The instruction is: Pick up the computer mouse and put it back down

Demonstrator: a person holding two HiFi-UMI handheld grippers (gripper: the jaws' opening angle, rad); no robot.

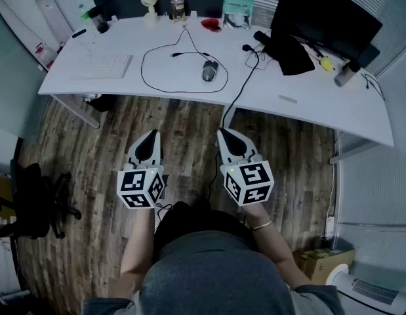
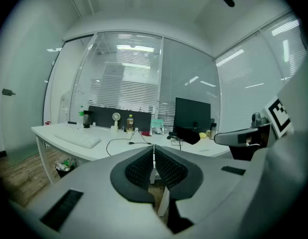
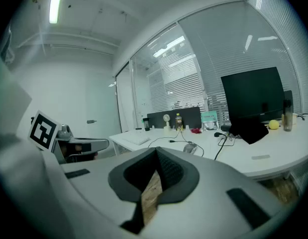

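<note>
The grey computer mouse [image 1: 210, 70] lies near the middle of the white desk [image 1: 301, 104], its black cable [image 1: 153, 77] looped to its left. The right gripper view shows the mouse [image 3: 190, 147] small and far beyond the jaws. My left gripper [image 1: 149, 138] and right gripper [image 1: 227, 136] hang side by side over the wooden floor, in front of the desk and well short of the mouse. Both point toward the desk. The left gripper [image 2: 154, 151] has its jaws together with nothing between them. The right gripper [image 3: 156, 156] is likewise shut and empty.
A white keyboard [image 1: 103, 66] lies at the desk's left, a black monitor [image 1: 324, 15] and a dark cloth [image 1: 291, 54] at its right. A bottle [image 1: 178, 5] and small items line the back. A cable [image 1: 232, 104] hangs off the front edge. An office chair [image 1: 32, 199] stands at the left.
</note>
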